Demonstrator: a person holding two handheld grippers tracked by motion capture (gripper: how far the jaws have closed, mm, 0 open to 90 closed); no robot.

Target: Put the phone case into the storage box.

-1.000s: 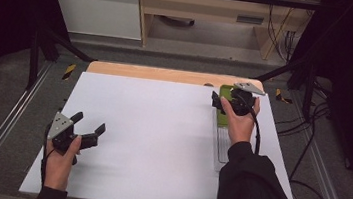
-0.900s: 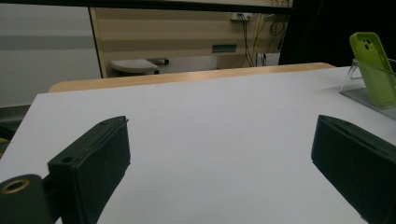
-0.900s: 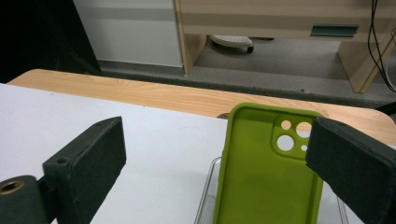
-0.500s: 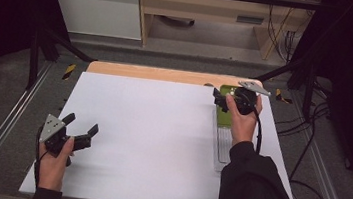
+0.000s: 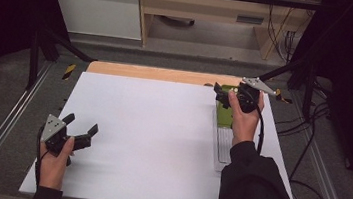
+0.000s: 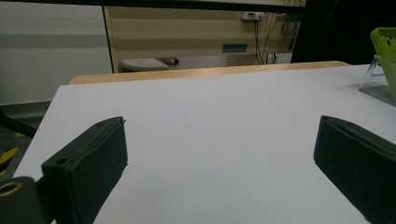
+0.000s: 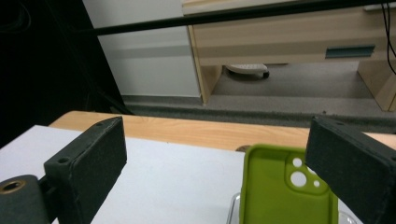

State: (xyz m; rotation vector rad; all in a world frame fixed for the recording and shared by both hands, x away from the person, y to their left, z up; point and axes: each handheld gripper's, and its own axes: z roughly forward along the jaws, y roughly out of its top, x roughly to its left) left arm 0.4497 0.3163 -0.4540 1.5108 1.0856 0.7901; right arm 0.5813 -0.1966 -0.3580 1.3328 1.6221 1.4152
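My right gripper (image 5: 226, 94) hovers with jaws spread over the green phone case (image 7: 287, 196), which stands at the desk's far right, long axis pointing away. My left gripper (image 5: 79, 131), jaws spread too, sits well apart, near left.

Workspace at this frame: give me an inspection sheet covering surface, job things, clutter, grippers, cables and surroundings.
Surface: white tabletop with a wooden edge strip along the far side.
Job's things: green phone case, camera cutouts showing, propped on a clear stand near the table's right edge.
Clutter: nothing seen.
Grippers: left gripper open, low over the near left corner, holding nothing; right gripper open, jaws either side of the top of the case, contact cannot be told.
Cables: black cable trails from the right gripper past the sleeve; more cables lie on the floor at right.
Surroundings: wooden desk and white cabinet beyond the table, dark curtains either side.
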